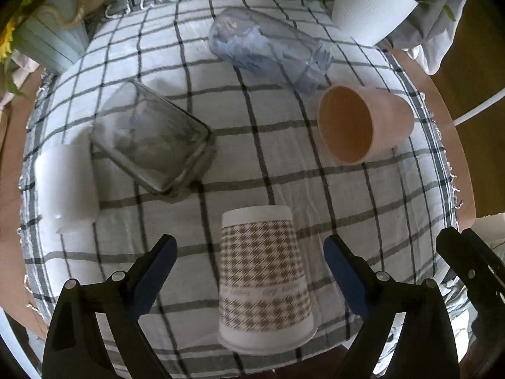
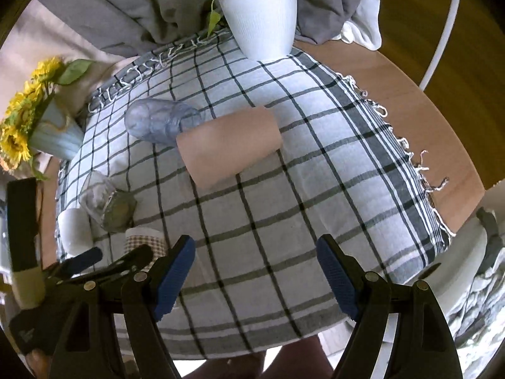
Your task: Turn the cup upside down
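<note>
Paper cup (image 1: pixel 265 279) with brown houndstooth print stands near the front edge of the checked cloth (image 1: pixel 252 164), between the fingers of the left gripper (image 1: pixel 249 252). Fingers spread wide, clear of the cup wall on both sides; nothing held. Cup's long axis upright: wide rim appears to sit down on the cloth, narrow closed base up, so it reads as already inverted. Left gripper is the nearer by far.

Right gripper (image 2: pixel 255 252) hangs apart too, empty, over bare cloth; the cup (image 2: pixel 143 237) shows only at its far left. Pink cup (image 1: pixel 363 123) lies on its side, well beyond.
</note>
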The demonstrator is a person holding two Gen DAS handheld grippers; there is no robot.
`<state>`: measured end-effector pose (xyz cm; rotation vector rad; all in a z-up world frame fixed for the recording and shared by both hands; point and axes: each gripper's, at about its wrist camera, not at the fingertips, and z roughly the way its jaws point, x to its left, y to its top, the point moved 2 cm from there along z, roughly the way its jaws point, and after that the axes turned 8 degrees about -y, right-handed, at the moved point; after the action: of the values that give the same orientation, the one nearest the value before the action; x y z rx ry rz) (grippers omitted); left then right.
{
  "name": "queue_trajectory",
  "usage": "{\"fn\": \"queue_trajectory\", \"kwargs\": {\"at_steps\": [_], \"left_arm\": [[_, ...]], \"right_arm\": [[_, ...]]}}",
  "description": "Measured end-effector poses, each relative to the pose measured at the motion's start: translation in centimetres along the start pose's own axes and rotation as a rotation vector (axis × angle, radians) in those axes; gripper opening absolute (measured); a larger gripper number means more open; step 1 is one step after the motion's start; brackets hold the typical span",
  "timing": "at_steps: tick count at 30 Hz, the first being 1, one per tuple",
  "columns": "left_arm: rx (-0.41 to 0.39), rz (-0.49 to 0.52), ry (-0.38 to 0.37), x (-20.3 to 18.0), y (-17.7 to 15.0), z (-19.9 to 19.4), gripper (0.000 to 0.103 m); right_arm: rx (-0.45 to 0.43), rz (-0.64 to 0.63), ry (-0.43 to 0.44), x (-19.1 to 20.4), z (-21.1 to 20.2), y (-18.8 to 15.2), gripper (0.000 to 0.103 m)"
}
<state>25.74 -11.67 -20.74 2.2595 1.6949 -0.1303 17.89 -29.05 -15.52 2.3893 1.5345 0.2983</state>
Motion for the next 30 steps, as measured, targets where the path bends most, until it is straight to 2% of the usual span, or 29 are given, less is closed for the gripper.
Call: {"fn": "queue_trajectory", "kwargs": {"at_steps": [5, 9, 13, 16, 18, 20, 25, 30], "left_arm": [[0.037, -0.018, 0.001, -0.2, 0.8, 1.4, 0.092], [0.053, -0.006, 0.026, -0.4, 1.1, 2.2, 0.084], [0.075, -0.01, 0.016, -0.4, 1.3, 2.9, 0.08], [0.089, -0.01, 0.009, -0.5, 1.5, 3.4, 0.07], [0.099, -0.003, 0.01, -0.6, 1.6, 3.6, 0.06], [0.105, -0.001, 0.003, -0.7, 1.6, 3.7, 0.056], [0.087, -0.016, 0.0, -0.3, 1.4, 3.0, 0.055], [0.01, -0.009, 0.006, -0.1, 2.1, 0.7, 0.054]], "right_arm": [[0.016, 0.001, 0.017, -0.3, 0.9, 0.6, 0.08], [0.029, 0.005, 0.023, -0.6, 1.6, 0.9, 0.08], [0.048, 0.02, 0.027, -0.9, 2.3, 1.1, 0.08], [0.058, 0.027, 0.03, -1.0, 2.6, 1.2, 0.08], [0.061, 0.028, 0.028, -0.9, 2.7, 1.1, 0.08], [0.066, 0.03, 0.028, -0.9, 2.9, 1.1, 0.08], [0.075, 0.028, 0.032, -0.9, 3.1, 1.1, 0.08], [0.066, 0.037, 0.045, -0.8, 2.7, 1.3, 0.08]]}}
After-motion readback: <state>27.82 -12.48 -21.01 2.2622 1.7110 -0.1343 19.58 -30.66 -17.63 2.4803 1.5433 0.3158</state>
